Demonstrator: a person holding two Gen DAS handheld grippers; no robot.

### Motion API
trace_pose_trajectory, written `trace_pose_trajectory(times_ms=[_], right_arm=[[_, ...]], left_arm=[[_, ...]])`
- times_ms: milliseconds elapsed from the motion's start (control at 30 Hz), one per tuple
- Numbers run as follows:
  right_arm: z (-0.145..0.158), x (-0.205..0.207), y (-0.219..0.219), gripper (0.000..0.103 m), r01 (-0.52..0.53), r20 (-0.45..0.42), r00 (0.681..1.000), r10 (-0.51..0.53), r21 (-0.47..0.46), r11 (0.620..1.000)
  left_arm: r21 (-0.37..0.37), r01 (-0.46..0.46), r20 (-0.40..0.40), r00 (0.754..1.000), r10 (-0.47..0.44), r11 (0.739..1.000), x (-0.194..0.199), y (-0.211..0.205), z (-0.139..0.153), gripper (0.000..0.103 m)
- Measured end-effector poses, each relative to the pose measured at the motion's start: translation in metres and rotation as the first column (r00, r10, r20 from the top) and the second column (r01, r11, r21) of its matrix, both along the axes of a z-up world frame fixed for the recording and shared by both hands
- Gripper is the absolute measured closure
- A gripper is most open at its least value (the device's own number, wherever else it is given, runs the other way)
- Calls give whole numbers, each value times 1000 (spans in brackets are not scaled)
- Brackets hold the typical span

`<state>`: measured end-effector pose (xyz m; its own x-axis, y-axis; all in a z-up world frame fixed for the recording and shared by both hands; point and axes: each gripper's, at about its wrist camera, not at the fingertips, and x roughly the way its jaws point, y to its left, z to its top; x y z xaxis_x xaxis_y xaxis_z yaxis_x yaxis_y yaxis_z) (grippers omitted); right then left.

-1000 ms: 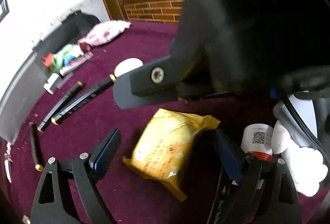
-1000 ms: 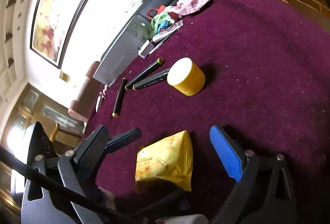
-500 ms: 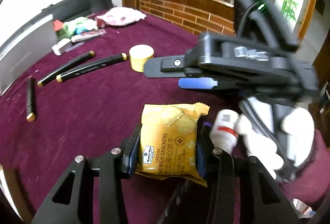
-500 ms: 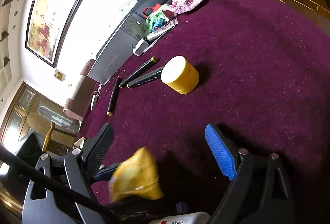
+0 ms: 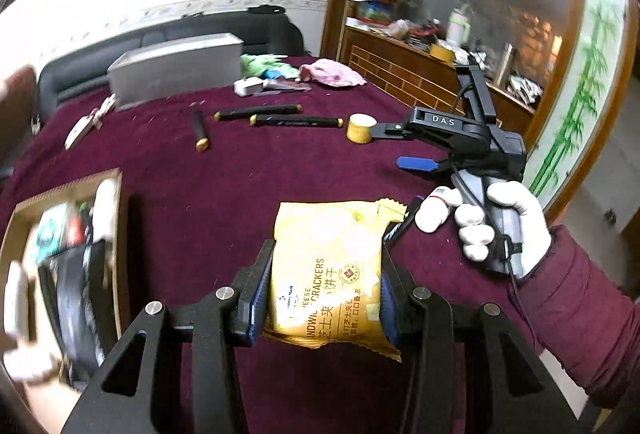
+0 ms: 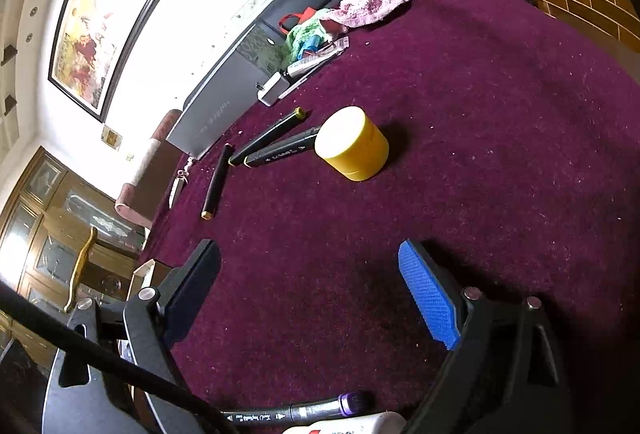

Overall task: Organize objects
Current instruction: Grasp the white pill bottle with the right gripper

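My left gripper (image 5: 324, 286) is shut on a yellow pack of cheese sandwich crackers (image 5: 332, 254) and holds it above the maroon table (image 5: 240, 194). A cardboard box (image 5: 64, 266) with several items stands at the left. My right gripper (image 6: 308, 294) is open and empty over the table; it also shows in the left wrist view (image 5: 396, 146). A yellow round container (image 6: 352, 142) and three black markers (image 6: 276, 146) lie beyond it. A purple-tipped marker (image 6: 304, 412) and a white bottle (image 6: 352, 426) lie under the right gripper.
A grey box (image 5: 176, 70), a white charger (image 5: 248, 86), a green cloth (image 5: 264, 64) and a pink cloth (image 5: 332, 72) sit at the table's far side. A brick counter (image 5: 420, 82) stands behind the table.
My left gripper closed on the cracker pack, lifted it and swung left, bringing the cardboard box into view. The pack has left the right wrist view. The right gripper stayed open.
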<state>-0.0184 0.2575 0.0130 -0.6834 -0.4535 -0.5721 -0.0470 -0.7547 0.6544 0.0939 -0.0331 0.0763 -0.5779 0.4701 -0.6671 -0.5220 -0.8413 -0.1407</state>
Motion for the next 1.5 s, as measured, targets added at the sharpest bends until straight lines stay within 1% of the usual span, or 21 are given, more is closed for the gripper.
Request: trace_pose_trajectory(times_ms=[100, 167, 200, 300, 367, 400, 433, 467, 500, 567, 633, 700, 733, 767, 800, 867, 933, 967, 1267, 1367, 1500], right_arm=[[15, 9, -11, 14, -9, 69, 998, 3, 88, 996], [30, 25, -17, 14, -12, 54, 999, 4, 155, 988], [40, 38, -22, 14, -4, 45, 999, -6, 229, 973], [55, 71, -31, 14, 22, 26, 999, -33, 364, 931], [55, 87, -34, 14, 29, 29, 999, -44, 403, 915], [52, 96, -36, 14, 20, 46, 998, -42, 408, 913], [48, 101, -36, 14, 5, 63, 998, -31, 383, 924], [44, 107, -37, 14, -15, 75, 997, -11, 335, 942], [37, 114, -39, 14, -48, 90, 996, 26, 245, 968], [30, 122, -44, 14, -63, 104, 994, 45, 174, 983], [29, 121, -48, 14, -29, 98, 995, 8, 218, 976], [28, 111, -50, 14, 8, 117, 992, -46, 306, 952], [28, 105, -51, 17, 15, 126, 990, -58, 318, 948], [27, 96, -51, 26, 21, 133, 989, -67, 322, 946], [28, 89, -52, 29, 21, 141, 987, -71, 328, 944], [28, 76, -54, 44, 20, 155, 985, -80, 357, 934], [27, 64, -60, 52, 7, 171, 982, -80, 392, 920], [26, 60, -61, 54, -1, 180, 981, -77, 395, 919], [27, 65, -61, 55, 15, 175, 980, -100, 433, 901], [23, 64, -60, 55, 0, 189, 977, -98, 460, 888], [16, 58, -64, 55, -25, 208, 975, -82, 468, 883]], left_arm=[[18, -18, -9, 1000, 18, 1000, 8, -15, 1, 64], [36, -21, -8, 1000, 22, 999, 13, -23, 2, 64], [46, -21, -9, 1000, 21, 999, 14, -25, 1, 64], [68, -14, -13, 1000, 15, 998, 18, -28, 0, 64], [75, -9, -19, 1000, 10, 997, 20, -30, -1, 64], [76, -6, -20, 1000, 8, 997, 21, -32, -1, 64], [78, -4, -21, 1000, 5, 997, 23, -34, -2, 64], [81, -1, -21, 1000, 3, 997, 24, -35, -2, 64], [86, 1, -20, 1000, 0, 996, 25, -36, -3, 64], [96, 3, -17, 1000, -1, 995, 26, -39, -4, 64], [102, 4, -13, 1000, -3, 995, 27, -42, -5, 64], [107, 3, -10, 1000, -2, 994, 28, -44, -7, 63], [111, 1, -8, 1000, -1, 994, 29, -45, -7, 63], [116, -1, -3, 1000, 2, 993, 29, -46, -8, 63], [119, -3, 2, 1000, 3, 993, 29, -47, -9, 63], [121, -6, 8, 1000, 5, 993, 30, -48, -10, 63], [121, -4, 6, 1000, 4, 993, 30, -49, -10, 63], [122, -2, 5, 1000, 2, 993, 31, -49, -10, 63], [123, 1, 21, 1000, -3, 992, 29, -49, -16, 63], [119, 4, 31, 1000, -7, 993, 30, -46, -18, 63], [108, 7, 28, 1000, -10, 994, 33, -44, -17, 63]])
